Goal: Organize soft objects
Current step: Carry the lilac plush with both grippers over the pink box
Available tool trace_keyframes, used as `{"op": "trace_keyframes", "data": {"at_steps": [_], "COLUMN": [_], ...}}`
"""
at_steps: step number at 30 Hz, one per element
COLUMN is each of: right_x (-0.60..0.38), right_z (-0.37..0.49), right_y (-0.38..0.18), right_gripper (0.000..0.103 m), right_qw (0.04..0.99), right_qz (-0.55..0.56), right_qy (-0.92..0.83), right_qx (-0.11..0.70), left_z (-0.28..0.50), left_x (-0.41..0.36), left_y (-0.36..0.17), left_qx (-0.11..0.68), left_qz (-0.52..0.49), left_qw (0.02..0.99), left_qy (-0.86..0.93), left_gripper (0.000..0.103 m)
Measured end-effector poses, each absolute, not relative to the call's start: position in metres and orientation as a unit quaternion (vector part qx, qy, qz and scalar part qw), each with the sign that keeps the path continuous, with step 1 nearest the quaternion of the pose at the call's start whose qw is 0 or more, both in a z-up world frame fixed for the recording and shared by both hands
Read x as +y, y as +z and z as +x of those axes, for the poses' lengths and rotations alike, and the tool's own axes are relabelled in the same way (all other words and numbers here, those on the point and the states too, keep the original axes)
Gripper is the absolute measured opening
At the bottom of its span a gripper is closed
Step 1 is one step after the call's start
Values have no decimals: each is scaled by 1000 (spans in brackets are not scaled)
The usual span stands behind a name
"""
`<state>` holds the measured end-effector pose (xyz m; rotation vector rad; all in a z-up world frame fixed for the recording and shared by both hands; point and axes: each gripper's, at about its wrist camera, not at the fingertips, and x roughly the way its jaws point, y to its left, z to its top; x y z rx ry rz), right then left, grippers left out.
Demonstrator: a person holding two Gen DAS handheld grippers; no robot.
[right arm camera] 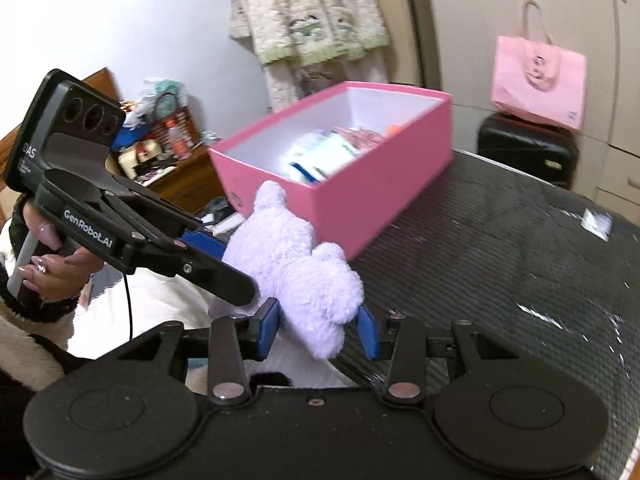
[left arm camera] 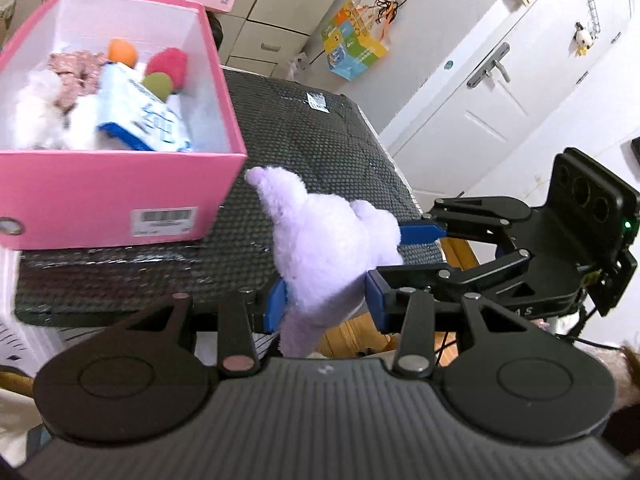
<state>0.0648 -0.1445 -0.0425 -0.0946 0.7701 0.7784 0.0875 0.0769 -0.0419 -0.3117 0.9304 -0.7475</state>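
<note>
A lilac plush toy (left arm camera: 328, 248) hangs in the air just off the near edge of the black textured table (left arm camera: 320, 140). Both grippers hold it. My left gripper (left arm camera: 326, 304) is shut on one end of the plush. My right gripper (right arm camera: 318, 328) is shut on the other end of the plush (right arm camera: 304, 276); it shows in the left wrist view (left arm camera: 404, 252) coming in from the right. The left gripper shows in the right wrist view (right arm camera: 236, 264), coming in from the left. A pink box (left arm camera: 120, 196) on the table holds several soft items, among them coloured pompoms (left arm camera: 168, 64) and a blue-and-white packet (left arm camera: 144, 116).
The pink box (right arm camera: 380, 184) stands on the table (right arm camera: 520, 260) just beyond the plush. A pink paper bag (right arm camera: 538, 84) sits on a black case behind the table. A wooden cabinet with clutter (right arm camera: 168, 152) is at the left. A white door (left arm camera: 500, 92) is at the right.
</note>
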Motion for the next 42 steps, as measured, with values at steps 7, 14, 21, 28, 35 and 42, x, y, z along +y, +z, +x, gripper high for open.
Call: {"op": "trace_keyframes", "data": {"at_steps": [7, 14, 21, 28, 35, 42], "right_x": [-102, -62, -46, -29, -15, -10], "right_z": [72, 94, 121, 167, 243, 297], "right_y": [-27, -11, 6, 21, 17, -17], "right_gripper": [47, 47, 46, 46, 46, 46], "right_qw": [849, 857, 865, 888, 879, 854], "right_qz": [-61, -111, -114, -113, -107, -68], "right_qy": [393, 386, 378, 333, 318, 312], "right_qx": [349, 325, 309, 298, 341, 410], "left_z": [84, 99, 127, 169, 235, 272], "left_x": [121, 155, 168, 165, 167, 156], "left_y": [-27, -19, -7, 2, -3, -24], "left_qx": [413, 364, 317, 280, 308, 345], "left_qz": [-144, -181, -205, -198, -204, -169], "left_qw": [834, 861, 877, 904, 903, 910], "left_qy": [-337, -305, -296, -255, -218, -158], "left_gripper": [41, 41, 41, 41, 41, 41]}}
